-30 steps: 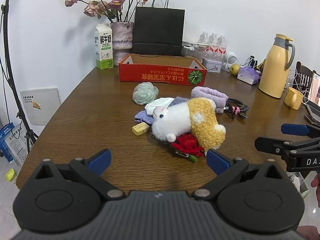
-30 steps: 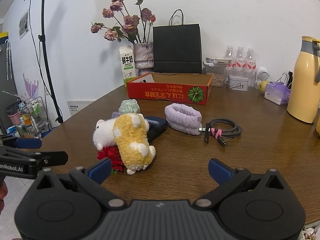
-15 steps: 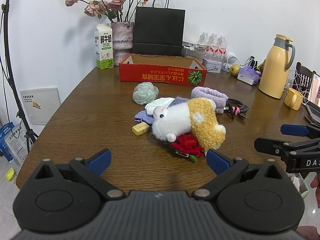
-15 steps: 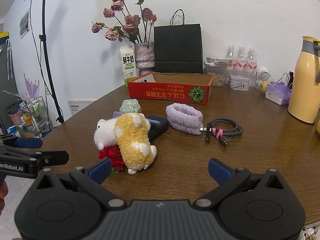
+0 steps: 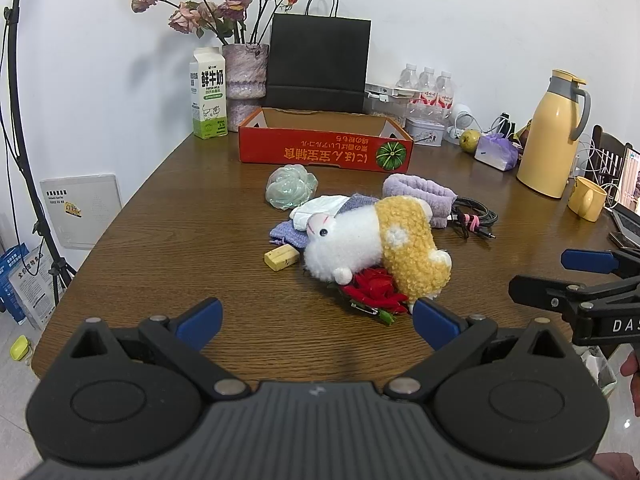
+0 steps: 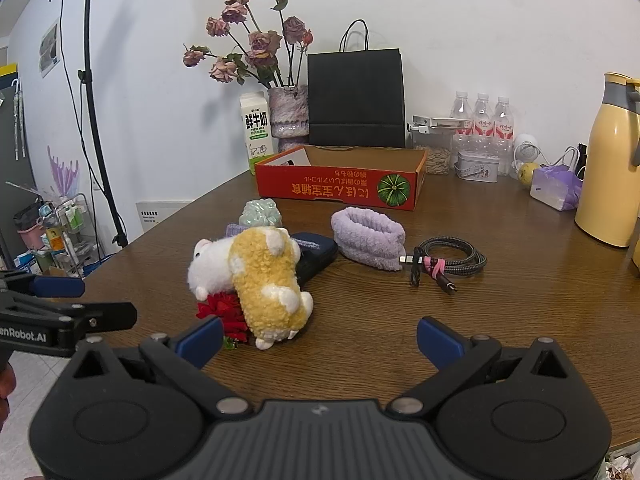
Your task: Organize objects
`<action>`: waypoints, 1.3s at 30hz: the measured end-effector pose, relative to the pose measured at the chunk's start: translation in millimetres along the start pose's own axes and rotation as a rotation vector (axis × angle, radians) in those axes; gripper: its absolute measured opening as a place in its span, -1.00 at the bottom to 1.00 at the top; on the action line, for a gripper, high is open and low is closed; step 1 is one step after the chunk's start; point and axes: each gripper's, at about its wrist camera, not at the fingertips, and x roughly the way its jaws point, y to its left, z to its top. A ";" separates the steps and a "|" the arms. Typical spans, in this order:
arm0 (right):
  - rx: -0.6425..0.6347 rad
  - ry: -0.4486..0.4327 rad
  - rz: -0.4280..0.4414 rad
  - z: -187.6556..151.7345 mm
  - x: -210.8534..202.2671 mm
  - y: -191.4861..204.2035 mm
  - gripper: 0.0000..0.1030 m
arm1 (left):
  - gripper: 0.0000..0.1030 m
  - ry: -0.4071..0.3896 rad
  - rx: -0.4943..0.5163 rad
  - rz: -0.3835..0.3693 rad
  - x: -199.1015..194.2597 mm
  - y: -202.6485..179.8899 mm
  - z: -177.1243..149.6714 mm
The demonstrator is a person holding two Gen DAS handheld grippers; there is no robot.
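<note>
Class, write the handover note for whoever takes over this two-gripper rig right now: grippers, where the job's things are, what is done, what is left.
Left gripper: open, holding nothing, hovering before the pile.
Right gripper: open, holding nothing.
Plush toy lies mid-table on the red flower clip; yellow block beside it; green scrunchie, purple headband and coiled cable lie loose.
Done: nothing visibly inside the red box.
Left: probably move each loose item into the box.
</note>
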 end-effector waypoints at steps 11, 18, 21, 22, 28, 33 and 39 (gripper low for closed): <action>0.001 -0.001 0.001 0.2 0.0 0.2 1.00 | 1.00 -0.004 -0.001 0.001 -1.6 0.4 0.6; 0.001 -0.001 0.001 0.0 0.1 0.0 1.00 | 1.00 -0.005 -0.001 0.000 -2.0 0.2 1.0; 0.001 -0.001 0.000 -0.1 0.1 0.1 1.00 | 1.00 -0.003 -0.002 0.001 -1.8 0.5 0.8; 0.001 -0.002 0.001 -0.1 0.2 0.2 1.00 | 1.00 -0.003 -0.002 0.001 -1.8 0.5 0.8; 0.002 0.000 0.001 -0.1 0.4 -0.4 1.00 | 1.00 -0.002 -0.005 0.003 -1.5 1.2 0.9; 0.003 0.000 0.000 -0.3 0.6 -0.2 1.00 | 1.00 -0.001 -0.008 0.005 -0.6 2.9 -0.1; 0.005 0.000 0.000 -1.2 1.1 -0.8 1.00 | 1.00 -0.002 -0.008 0.005 -0.6 2.9 -0.1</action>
